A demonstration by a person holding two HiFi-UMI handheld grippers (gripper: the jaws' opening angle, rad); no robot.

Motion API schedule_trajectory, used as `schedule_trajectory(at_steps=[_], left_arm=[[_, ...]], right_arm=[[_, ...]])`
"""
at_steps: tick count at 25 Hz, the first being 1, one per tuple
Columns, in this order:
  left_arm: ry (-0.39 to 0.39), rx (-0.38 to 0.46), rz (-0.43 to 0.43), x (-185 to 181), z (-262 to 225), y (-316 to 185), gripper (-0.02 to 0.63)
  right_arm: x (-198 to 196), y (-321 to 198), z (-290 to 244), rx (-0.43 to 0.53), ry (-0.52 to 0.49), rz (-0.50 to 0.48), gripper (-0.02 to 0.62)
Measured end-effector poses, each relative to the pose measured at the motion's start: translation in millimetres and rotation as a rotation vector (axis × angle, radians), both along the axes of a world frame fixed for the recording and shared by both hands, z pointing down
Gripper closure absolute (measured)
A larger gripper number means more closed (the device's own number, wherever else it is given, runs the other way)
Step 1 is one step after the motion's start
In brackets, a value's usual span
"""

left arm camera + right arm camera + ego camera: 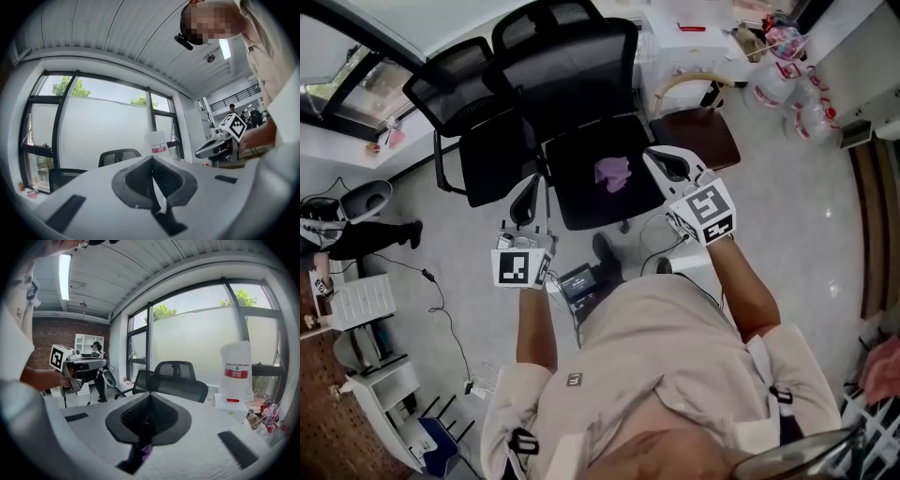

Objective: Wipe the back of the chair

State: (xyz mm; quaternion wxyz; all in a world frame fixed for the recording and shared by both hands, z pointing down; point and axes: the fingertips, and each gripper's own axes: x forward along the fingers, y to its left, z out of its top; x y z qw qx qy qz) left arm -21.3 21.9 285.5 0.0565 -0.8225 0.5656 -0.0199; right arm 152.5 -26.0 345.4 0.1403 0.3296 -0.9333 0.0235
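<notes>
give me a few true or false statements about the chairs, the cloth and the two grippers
1. A purple cloth lies on the seat of the nearer chair. True.
2. The right gripper holds the cloth. False: its jaws are shut on nothing, and the cloth lies loose on the seat.
3. The left gripper is shut and empty. True.
4. Only one black chair is in view. False: a second chair stands right beside the first.

Daylight entered through the windows (98, 126), washing them out; a ceiling strip light (64, 275) glowed. The 2 gripper views showed fisheye bending and dark vignetted corners.
</notes>
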Motion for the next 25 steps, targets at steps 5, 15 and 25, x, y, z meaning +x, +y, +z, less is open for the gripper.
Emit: schedule_trajectory(at_steps=[5,15,25], left_arm=[[0.003,-0.047,0.012,-28.3,27.9,-26.4,0.6],[0.012,-0.181,0.0,-70.4,130.6,-64.8,0.6],[0.039,-0.357,0.022,-97.2,258.2,-85.8,0.6]], right_arm=[[-32.1,-29.0,38.8,-0.054,0.018,0.012,0.601],[-74.1,-86.1,205.3,-0.221,0.086,0.032,0.591],[-107.5,-110.5,418.1,-0.406,0.206,0.02,0.554]])
